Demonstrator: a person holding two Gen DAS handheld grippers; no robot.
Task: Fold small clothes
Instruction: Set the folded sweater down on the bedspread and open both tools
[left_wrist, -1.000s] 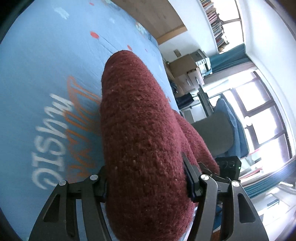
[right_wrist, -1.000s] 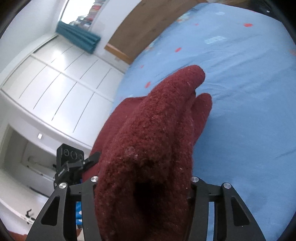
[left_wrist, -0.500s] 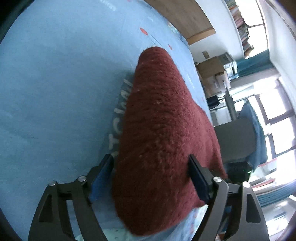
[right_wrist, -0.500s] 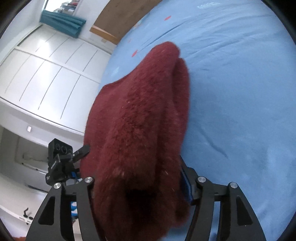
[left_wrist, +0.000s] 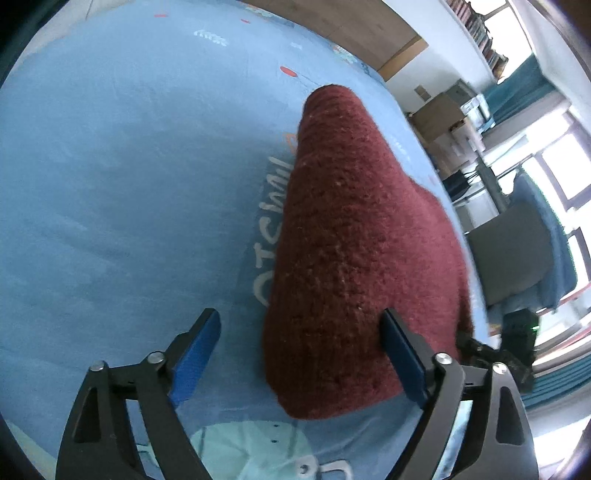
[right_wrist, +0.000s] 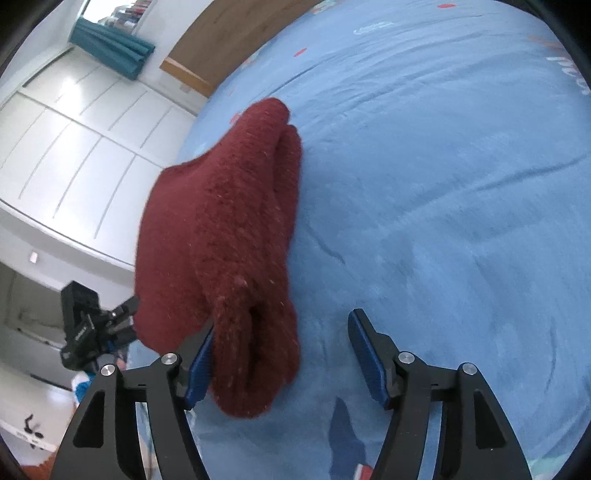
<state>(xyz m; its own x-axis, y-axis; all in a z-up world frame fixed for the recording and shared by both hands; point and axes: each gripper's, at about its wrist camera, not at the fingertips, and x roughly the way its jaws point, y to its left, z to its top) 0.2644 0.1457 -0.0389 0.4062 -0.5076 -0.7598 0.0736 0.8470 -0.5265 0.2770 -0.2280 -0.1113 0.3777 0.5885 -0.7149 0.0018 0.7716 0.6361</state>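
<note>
while the folded maroon knit (left_wrist: 354, 236) lies on the blue bedsheet (left_wrist: 110, 184), the left gripper (left_wrist: 301, 354) gapes around it; the right gripper (right_wrist: 280, 362) likewise stands spread, gripping nothing.

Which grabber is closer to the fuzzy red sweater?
Neither clearly. The left gripper and right gripper both stand open at the red sweater, one blue pad touching it, the other apart.
</note>
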